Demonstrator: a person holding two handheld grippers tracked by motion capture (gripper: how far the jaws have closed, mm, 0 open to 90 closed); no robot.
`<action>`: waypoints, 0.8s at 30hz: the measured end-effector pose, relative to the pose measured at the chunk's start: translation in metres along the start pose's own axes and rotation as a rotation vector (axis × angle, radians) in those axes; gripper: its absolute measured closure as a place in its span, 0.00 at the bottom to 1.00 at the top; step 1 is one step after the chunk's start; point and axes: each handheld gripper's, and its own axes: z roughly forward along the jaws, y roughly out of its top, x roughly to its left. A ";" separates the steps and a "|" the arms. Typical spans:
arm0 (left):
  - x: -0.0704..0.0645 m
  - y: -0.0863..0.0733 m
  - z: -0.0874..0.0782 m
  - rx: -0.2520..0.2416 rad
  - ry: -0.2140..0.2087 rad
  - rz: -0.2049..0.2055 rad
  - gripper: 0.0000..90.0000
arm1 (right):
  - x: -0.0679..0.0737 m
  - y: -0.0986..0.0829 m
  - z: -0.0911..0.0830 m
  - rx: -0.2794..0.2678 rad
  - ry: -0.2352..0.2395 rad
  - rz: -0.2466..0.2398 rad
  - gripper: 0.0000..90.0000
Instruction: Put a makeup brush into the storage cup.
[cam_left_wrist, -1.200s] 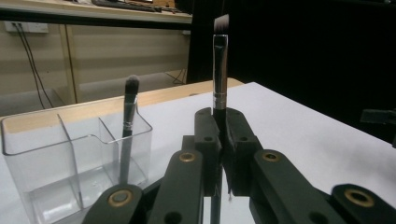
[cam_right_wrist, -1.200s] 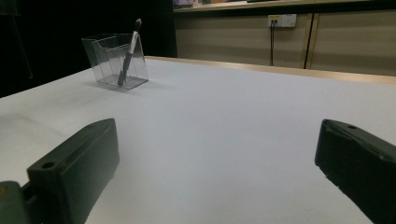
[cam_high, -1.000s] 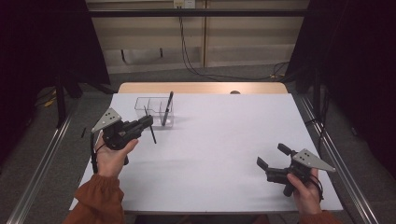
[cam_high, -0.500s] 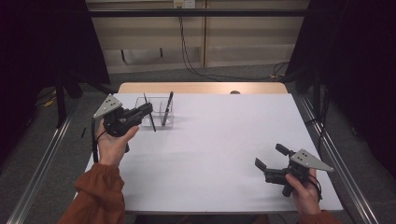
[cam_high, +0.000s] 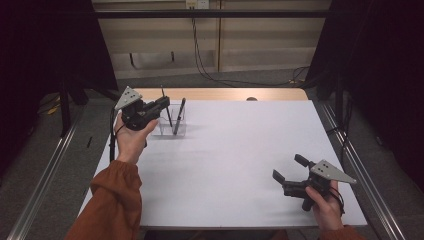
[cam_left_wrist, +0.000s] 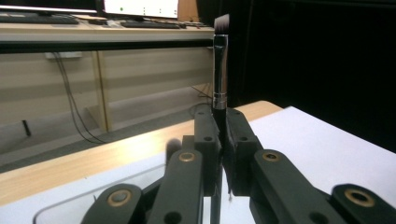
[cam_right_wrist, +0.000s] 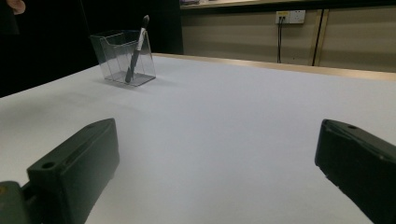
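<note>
while the left tongs clamp a thin brush upright above the clear holder at upper left, the right tongs gape empty over the bench at lower right.

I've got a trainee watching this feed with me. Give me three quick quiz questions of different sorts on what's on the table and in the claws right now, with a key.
1. True or false: the left claw is shut on a brush with its bristles pointing up.
2. Multiple choice: the clear holder at the far left of the white table holds
A. nothing
B. one dark brush leaning in it
C. a pair of scissors
3. Fill in: the right claw is ____, with nothing between its jaws.

Key: 1 true; 2 B; 3 open.
</note>
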 end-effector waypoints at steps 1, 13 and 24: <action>0.001 0.000 0.002 -0.004 0.007 -0.004 0.95 | 0.000 0.000 0.000 -0.002 0.001 0.000 0.00; 0.000 0.001 0.027 -0.003 0.016 0.001 0.95 | 0.001 0.000 0.000 0.002 0.016 -0.006 0.00; 0.005 -0.003 0.047 0.004 0.052 0.029 0.94 | 0.001 0.000 0.000 0.001 0.016 -0.004 0.00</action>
